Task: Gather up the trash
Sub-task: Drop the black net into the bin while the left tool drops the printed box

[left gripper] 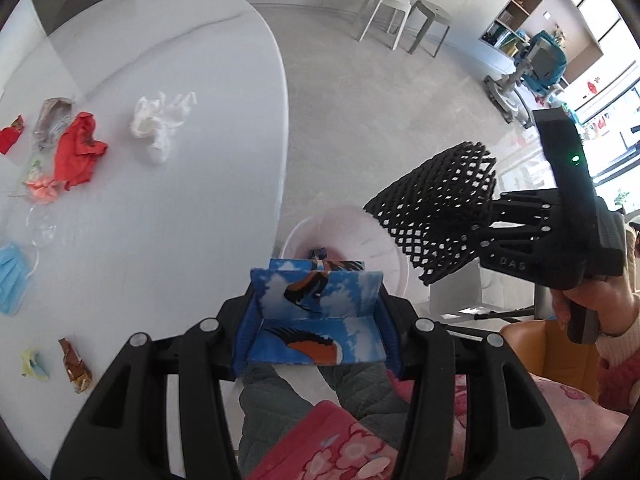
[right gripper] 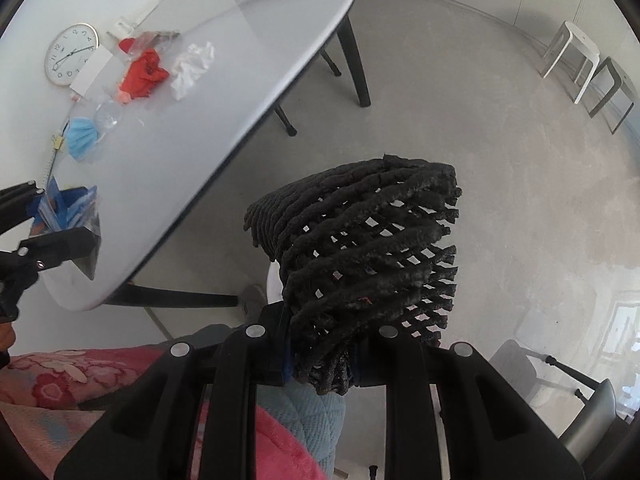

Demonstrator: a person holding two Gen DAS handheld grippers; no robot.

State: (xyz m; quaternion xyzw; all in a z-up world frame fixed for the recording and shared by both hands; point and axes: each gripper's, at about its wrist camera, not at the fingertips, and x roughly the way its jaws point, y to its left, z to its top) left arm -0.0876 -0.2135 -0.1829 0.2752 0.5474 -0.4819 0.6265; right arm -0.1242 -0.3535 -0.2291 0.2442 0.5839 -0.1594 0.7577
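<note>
Left tongs [left gripper: 316,300] are clamped on a blue box [left gripper: 316,320] printed with orange-and-black birds, its flap standing upright between the fingers. Directly beyond the fingertips and below them sits a white bin [left gripper: 344,236] on the floor beside the table [left gripper: 180,200]. Right tongs [right gripper: 344,344] grip a piece of black foam mesh [right gripper: 360,248], held above the floor; from the left wrist view this mesh hangs over the bin's right side. Remaining trash lies on the table, to the left of both tongs: a white crumpled tissue [left gripper: 160,124], a red wrapper [left gripper: 78,150], a blue face mask [left gripper: 12,280], and a brown wrapper [left gripper: 74,364]. A clock [right gripper: 72,54] lies farther along the table.
</note>
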